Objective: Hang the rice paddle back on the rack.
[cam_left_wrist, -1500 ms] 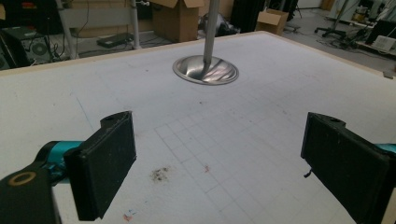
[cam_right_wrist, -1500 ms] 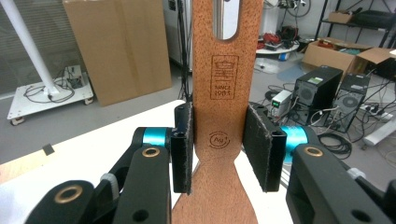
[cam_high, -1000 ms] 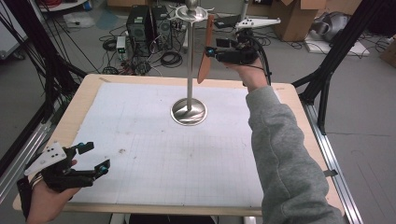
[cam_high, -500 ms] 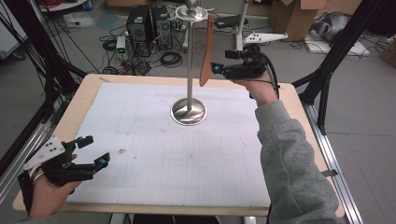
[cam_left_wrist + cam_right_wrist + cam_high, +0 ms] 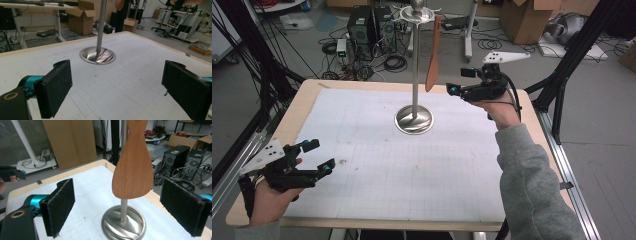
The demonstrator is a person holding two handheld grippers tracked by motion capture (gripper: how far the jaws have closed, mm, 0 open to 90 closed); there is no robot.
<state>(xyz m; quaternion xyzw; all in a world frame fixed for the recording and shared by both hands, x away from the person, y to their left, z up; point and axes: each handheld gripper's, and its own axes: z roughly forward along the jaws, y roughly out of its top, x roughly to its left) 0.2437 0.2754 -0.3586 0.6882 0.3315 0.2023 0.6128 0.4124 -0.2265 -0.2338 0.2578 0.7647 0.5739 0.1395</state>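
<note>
Left gripper [image 5: 317,156] idles with jaws parted and empty over the white gridded mat [image 5: 412,170], the polished steel stand [image 5: 414,119] rises mid-table, its flat wooden spatula [image 5: 433,55] hangs from the top hook, and right gripper [image 5: 458,81], jaws just spread wide around nothing, sits just beside the blade, pole blocking beyond.

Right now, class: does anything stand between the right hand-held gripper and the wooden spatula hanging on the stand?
Nothing visible does. The right hand-held gripper faces the wooden spatula with open jaws and only bare air between them. The stand's steel pole rises behind the spatula, not before it.
</note>
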